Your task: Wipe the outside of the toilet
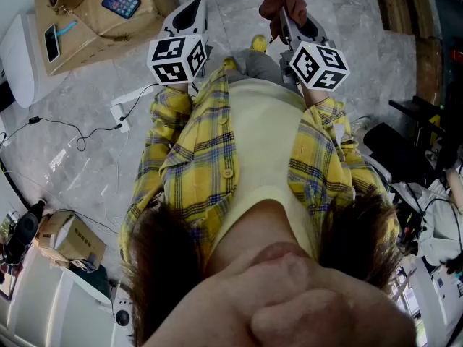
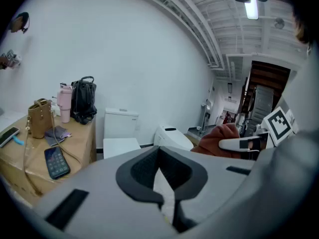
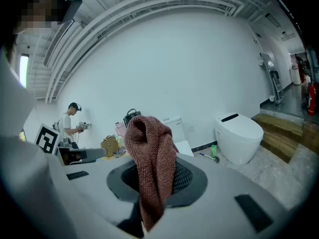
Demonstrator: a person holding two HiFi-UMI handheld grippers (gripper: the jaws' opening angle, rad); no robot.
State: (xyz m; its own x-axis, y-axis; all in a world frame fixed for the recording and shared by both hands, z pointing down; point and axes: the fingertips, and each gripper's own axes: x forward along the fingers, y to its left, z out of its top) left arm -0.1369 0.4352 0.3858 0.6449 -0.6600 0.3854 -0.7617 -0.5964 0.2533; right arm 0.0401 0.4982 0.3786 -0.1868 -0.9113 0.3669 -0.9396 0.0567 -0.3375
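right claw (image 3: 152, 183) pinches soft, light rust-red knitted cloth (image 3: 149, 143) mid-fold; left claw (image 2: 167, 183) closed, empty; glossy white toilet (image 3: 239, 136) looks rigid, slick

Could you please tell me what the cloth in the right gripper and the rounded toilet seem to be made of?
The cloth looks like knitted yarn, reddish-brown and matte: ribbed stitches show and it drapes limply. The toilet seems glazed ceramic or glossy plastic: smooth, white, softly shiny.

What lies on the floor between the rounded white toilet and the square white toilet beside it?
In the right gripper view, a small green bottle and a thin blue-handled tool lie between the rounded toilet and the square toilet.
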